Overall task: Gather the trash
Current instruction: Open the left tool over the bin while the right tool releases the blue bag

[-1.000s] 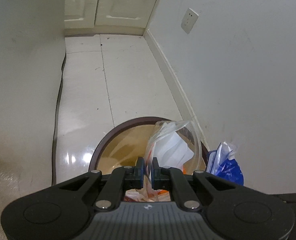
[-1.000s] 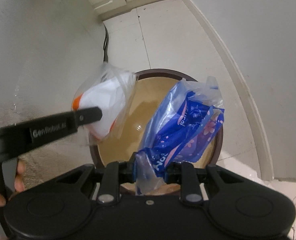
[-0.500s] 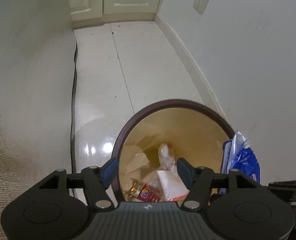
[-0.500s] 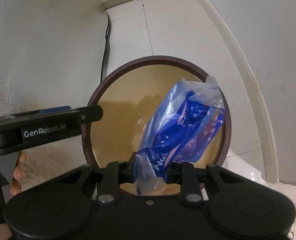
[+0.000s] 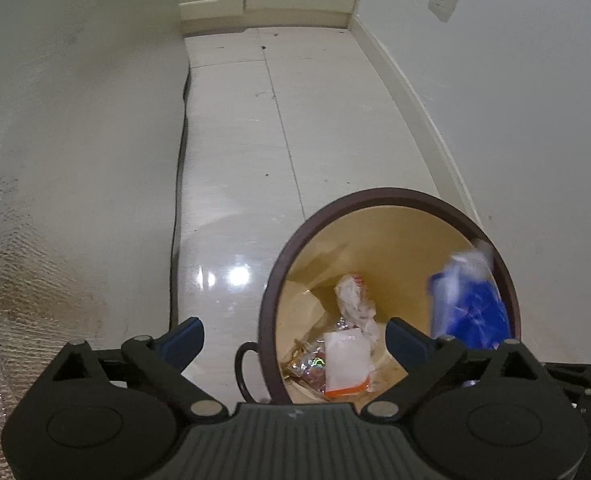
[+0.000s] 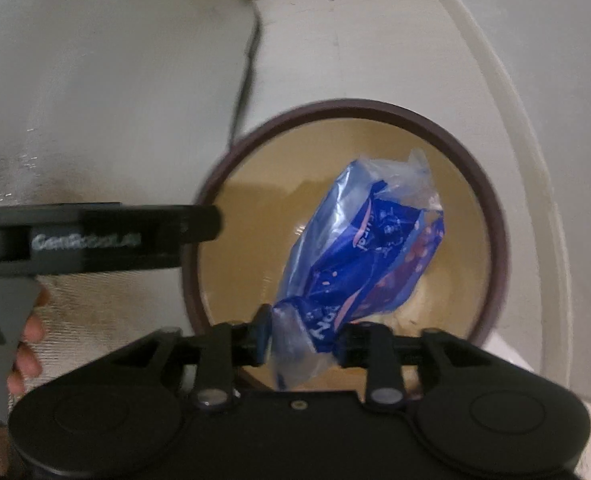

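L gripper (image 5: 293,334) has just been opening, jaws now wide w/ nothing between, over the near-left rim of the round bin (image 5: 379,194). In the bin's bottom: white pouch w/ orange edge (image 5: 345,362), crumpled white wrapper (image 5: 353,298), foil scraps. R gripper (image 6: 301,338) jaws have just been opening, partway apart; blue wrapper (image 6: 359,252) sits between them, hanging over the bin's mouth, white letters on it partly legible ("No…"); whether the pads press it I can't tell. "GenRobot.AI" blurred on L gripper's side.

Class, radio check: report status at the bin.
Left hand-held gripper open, empty. Right hand-held gripper just opening, blue bag between jaws over bin. Nothing blocking.
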`<action>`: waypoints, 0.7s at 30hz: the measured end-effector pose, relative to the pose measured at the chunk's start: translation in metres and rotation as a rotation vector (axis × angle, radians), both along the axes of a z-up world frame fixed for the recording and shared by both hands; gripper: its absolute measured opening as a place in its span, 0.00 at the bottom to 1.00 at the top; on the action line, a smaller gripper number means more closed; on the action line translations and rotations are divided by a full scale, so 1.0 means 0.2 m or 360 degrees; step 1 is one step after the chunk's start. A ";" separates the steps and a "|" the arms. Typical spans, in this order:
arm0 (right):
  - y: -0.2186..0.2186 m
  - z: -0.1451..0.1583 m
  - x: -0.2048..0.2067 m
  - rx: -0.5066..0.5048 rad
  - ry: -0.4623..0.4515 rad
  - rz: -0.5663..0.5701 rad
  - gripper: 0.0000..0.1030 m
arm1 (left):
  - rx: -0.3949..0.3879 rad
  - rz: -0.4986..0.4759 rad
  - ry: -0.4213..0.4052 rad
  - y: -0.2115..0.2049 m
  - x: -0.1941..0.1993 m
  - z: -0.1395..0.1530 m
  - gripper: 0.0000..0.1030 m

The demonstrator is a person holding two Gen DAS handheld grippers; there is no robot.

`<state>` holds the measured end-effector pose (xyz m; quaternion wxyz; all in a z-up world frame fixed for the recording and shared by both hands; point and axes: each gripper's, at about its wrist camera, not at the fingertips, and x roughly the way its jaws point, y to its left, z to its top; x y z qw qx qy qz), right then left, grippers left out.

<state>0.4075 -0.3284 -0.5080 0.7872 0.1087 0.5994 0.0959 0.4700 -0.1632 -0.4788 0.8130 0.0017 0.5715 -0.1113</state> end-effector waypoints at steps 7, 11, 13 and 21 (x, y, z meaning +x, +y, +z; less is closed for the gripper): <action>0.01 -0.01 -0.01 -0.0044 -0.0011 0.0043 0.56 | 0.0026 0.0006 0.0015 0.01 0.00 -0.01 0.99; -0.01 -0.02 -0.02 -0.0099 0.0026 0.0037 0.56 | 0.0035 -0.0007 0.0028 0.01 0.01 -0.01 1.00; -0.02 -0.02 -0.02 -0.0107 0.0032 0.0036 0.56 | 0.0039 -0.0007 0.0036 0.02 0.02 -0.03 1.00; -0.06 -0.03 -0.01 -0.0143 0.0052 0.0013 0.60 | 0.0056 0.0001 0.0063 0.03 0.03 -0.05 1.00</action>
